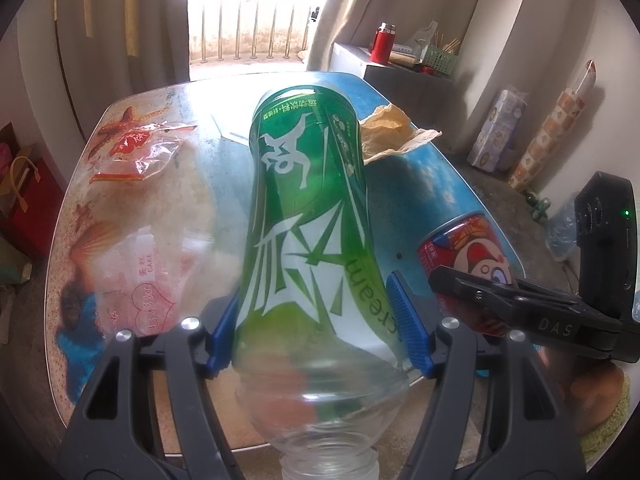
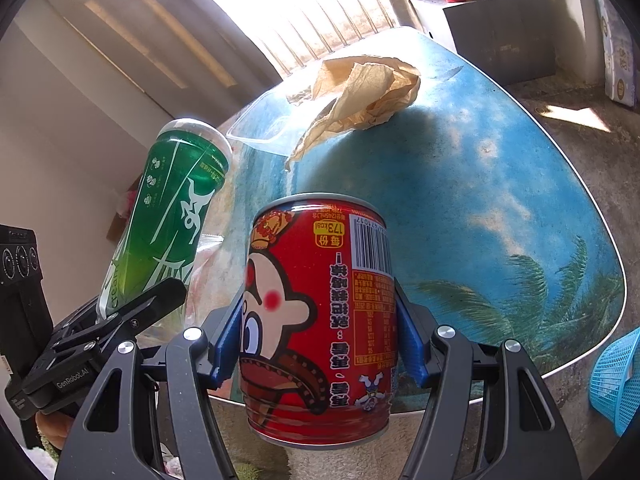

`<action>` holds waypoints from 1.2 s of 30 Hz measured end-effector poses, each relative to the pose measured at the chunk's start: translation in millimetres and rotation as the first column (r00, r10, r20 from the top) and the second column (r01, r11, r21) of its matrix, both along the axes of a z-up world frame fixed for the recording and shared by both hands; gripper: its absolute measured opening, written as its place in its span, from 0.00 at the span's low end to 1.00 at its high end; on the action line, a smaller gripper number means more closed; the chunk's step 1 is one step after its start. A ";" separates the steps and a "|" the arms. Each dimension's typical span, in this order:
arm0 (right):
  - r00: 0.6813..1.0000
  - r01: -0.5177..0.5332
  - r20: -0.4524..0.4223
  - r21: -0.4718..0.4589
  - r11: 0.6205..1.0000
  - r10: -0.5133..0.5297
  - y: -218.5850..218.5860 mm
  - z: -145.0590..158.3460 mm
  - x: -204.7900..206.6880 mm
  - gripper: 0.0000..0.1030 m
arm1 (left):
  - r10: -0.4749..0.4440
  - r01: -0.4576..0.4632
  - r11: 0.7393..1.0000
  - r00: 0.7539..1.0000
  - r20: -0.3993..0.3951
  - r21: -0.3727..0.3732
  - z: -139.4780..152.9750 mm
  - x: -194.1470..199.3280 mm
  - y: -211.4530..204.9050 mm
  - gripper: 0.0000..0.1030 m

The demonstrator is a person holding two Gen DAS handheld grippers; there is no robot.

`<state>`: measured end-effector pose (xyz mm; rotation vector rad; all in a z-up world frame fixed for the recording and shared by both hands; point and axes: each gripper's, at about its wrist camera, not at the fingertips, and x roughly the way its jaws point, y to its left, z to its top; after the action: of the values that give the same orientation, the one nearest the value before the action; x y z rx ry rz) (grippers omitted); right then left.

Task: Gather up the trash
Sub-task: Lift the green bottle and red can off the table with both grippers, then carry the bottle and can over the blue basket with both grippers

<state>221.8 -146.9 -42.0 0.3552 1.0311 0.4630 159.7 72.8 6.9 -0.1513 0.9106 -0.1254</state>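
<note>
My left gripper (image 1: 316, 320) is shut on a clear plastic bottle with a green label (image 1: 308, 208), held base-forward above the table; the same bottle (image 2: 168, 216) shows at the left of the right wrist view. My right gripper (image 2: 316, 336) is shut on a red drink can with a cartoon face (image 2: 320, 320), lifted over the table's near edge; that can (image 1: 464, 256) also appears at the right of the left wrist view. A crumpled brown paper bag (image 2: 360, 96) lies on the table further back. A clear red-printed wrapper (image 1: 140, 148) and a cake wrapper (image 1: 144, 280) lie at the left.
The round table (image 2: 500, 200) has a glossy beach print. A clear plastic lid (image 2: 260, 132) rests beside the paper bag. A blue mesh basket (image 2: 616, 380) stands on the floor at the right. A grey cabinet (image 1: 404, 80) with a red flask (image 1: 382, 42) stands behind the table.
</note>
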 end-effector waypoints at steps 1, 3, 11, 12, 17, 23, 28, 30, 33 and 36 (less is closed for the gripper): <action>1.000 0.000 0.004 0.001 1.000 0.000 0.0 1.3 -0.8 0.62 | 0.000 0.000 1.000 1.000 0.005 0.002 1.4 -1.3 -0.4 0.62; 1.000 0.000 0.011 0.003 1.000 0.000 0.4 3.3 -2.4 0.62 | -0.001 0.001 1.000 1.000 0.014 0.005 4.9 -3.8 -1.0 0.62; 0.999 0.003 0.041 0.022 1.000 -0.003 -2.1 12.3 -13.6 0.62 | -0.006 0.005 1.000 0.999 0.050 0.024 15.8 -16.9 -5.9 0.62; 0.999 0.004 0.045 0.025 1.000 -0.005 -2.8 13.2 -15.5 0.62 | -0.008 0.006 1.000 0.999 0.054 0.027 17.2 -18.3 -6.8 0.62; 0.998 0.009 0.063 0.042 0.999 -0.012 -11.0 18.0 -26.5 0.62 | -0.015 0.012 0.999 0.997 0.075 0.041 23.5 -29.8 -14.4 0.62; 0.995 0.026 0.090 0.061 0.998 -0.032 -23.6 24.6 -39.7 0.62 | -0.031 0.025 0.998 0.994 0.103 0.056 31.6 -42.1 -27.5 0.62; 0.992 0.053 0.109 0.080 0.995 -0.062 -40.9 26.6 -52.8 0.62 | -0.057 0.049 0.996 0.991 0.121 0.070 36.6 -51.6 -43.9 0.62; 0.990 0.070 0.113 0.086 0.994 -0.080 -50.3 25.8 -59.0 0.62 | -0.072 0.063 0.995 0.989 0.127 0.071 37.6 -54.7 -52.4 0.62; 0.987 0.104 0.114 0.094 0.990 -0.114 -68.7 23.0 -72.0 0.62 | -0.103 0.095 0.993 0.986 0.128 0.067 36.2 -58.4 -67.0 0.62; 0.982 0.149 0.103 0.098 0.984 -0.159 -90.4 17.3 -86.7 0.62 | -0.145 0.138 0.988 0.982 0.121 0.064 31.4 -63.2 -86.4 0.62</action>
<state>135.1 -237.3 -24.8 0.4814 0.8693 0.3854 96.5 -13.6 38.2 -0.0264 0.7984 -0.2395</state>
